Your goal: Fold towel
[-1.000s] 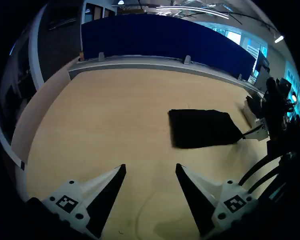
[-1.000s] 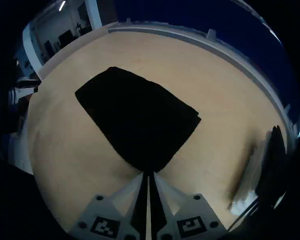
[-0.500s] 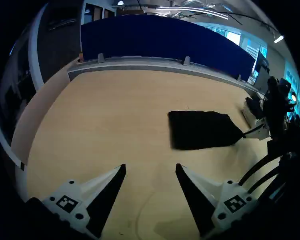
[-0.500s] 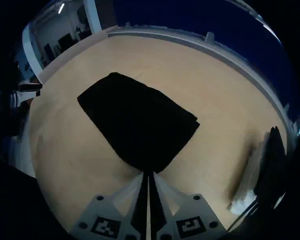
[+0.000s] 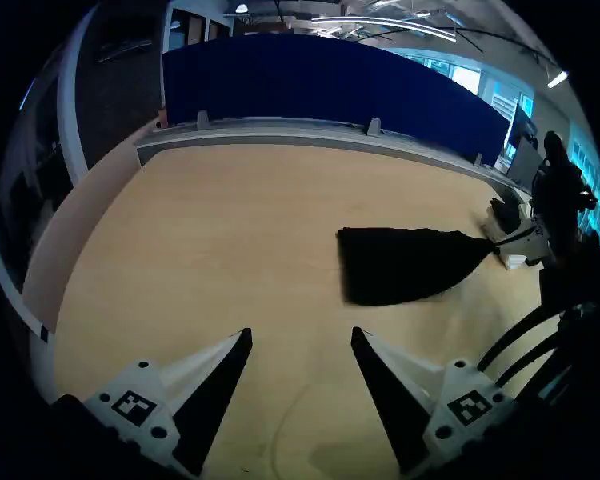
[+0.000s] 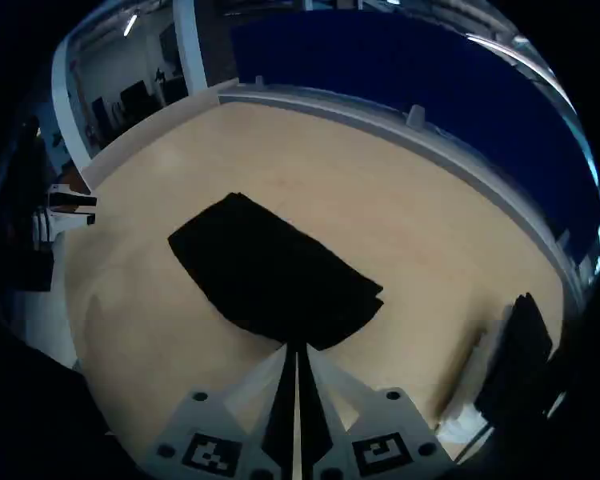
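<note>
A black towel (image 5: pixel 402 262) lies on the light wooden table (image 5: pixel 220 232), right of centre in the left gripper view. Its right corner is drawn up to a point off the table, pinched by my right gripper (image 5: pixel 498 238). In the right gripper view the towel (image 6: pixel 272 276) spreads out just beyond the shut fingers of the right gripper (image 6: pixel 298 348), which hold its near corner. My left gripper (image 5: pixel 300 332) hovers open above bare table, well left of and short of the towel, with nothing between its fingers. It is also at the far left edge as the left gripper (image 6: pixel 66 212).
A blue partition (image 5: pixel 316 80) and a grey rail (image 5: pixel 300 128) run along the table's far edge. A dark object on a white block (image 6: pixel 508 360) stands near the table's right end. A person in dark clothing (image 5: pixel 564 192) holds the right gripper.
The right gripper has risen and drawn back with the towel's corner, pulling that corner off the table into a point. The left gripper has stayed put and open.
</note>
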